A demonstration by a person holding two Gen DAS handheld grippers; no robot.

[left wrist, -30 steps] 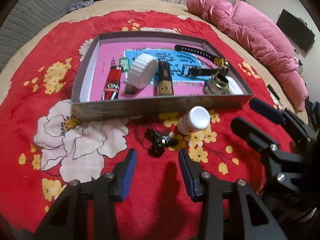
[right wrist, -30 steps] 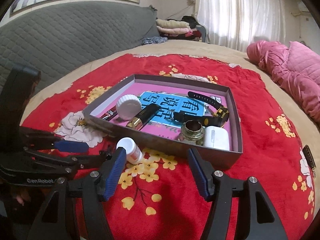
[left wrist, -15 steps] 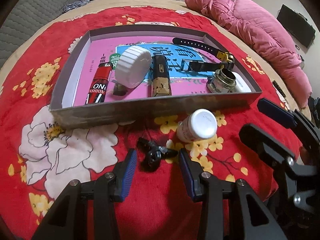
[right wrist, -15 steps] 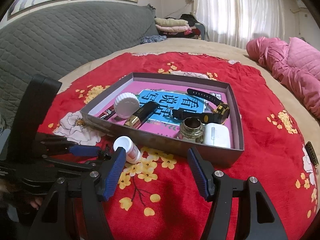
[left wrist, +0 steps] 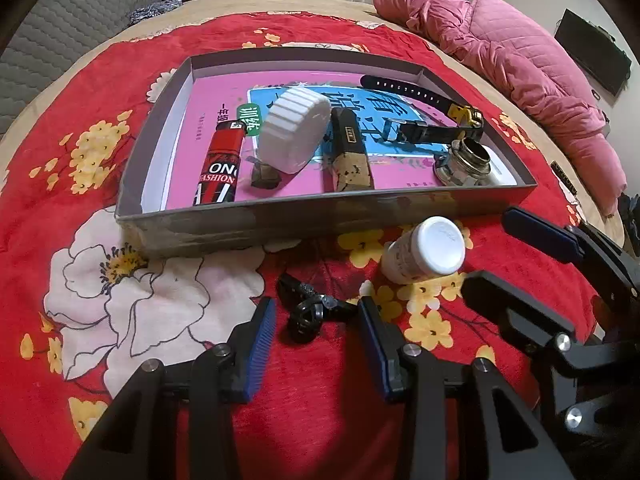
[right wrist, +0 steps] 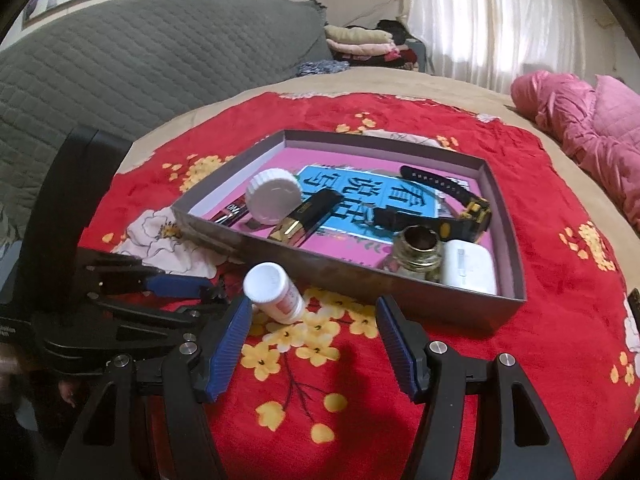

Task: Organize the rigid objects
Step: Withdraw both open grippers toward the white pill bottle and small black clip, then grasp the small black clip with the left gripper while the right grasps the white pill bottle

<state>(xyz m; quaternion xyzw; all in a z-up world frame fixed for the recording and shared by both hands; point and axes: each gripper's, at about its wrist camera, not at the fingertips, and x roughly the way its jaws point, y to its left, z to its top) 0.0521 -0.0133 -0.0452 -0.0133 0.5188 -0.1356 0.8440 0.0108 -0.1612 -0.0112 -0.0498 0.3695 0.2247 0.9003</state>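
A small black three-lobed piece [left wrist: 308,312] lies on the red flowered cloth between the fingertips of my left gripper [left wrist: 316,320]. The jaws are open, with a gap on both sides. A white-capped pill bottle [left wrist: 424,250] lies on its side just right of it, in front of the grey tray [left wrist: 280,218]. My right gripper [right wrist: 314,312] is open and empty, and the bottle [right wrist: 272,288] sits near its left fingertip. The tray [right wrist: 404,284] holds a red lighter [left wrist: 220,168], a white ribbed lid [left wrist: 294,134], a black-and-gold case [left wrist: 352,156], a watch [left wrist: 432,120] and a metal fitting [left wrist: 464,160].
A white earbud case [right wrist: 466,266] fills the tray's near right corner. A pink quilted jacket [left wrist: 520,68] lies at the far right of the bed. A grey quilted backrest [right wrist: 140,64] and folded clothes [right wrist: 360,40] stand behind. Each gripper shows at the other view's edge.
My left gripper has moved forward and down, so the black piece now lies between its fingertips instead of ahead of them. The right gripper has barely shifted.
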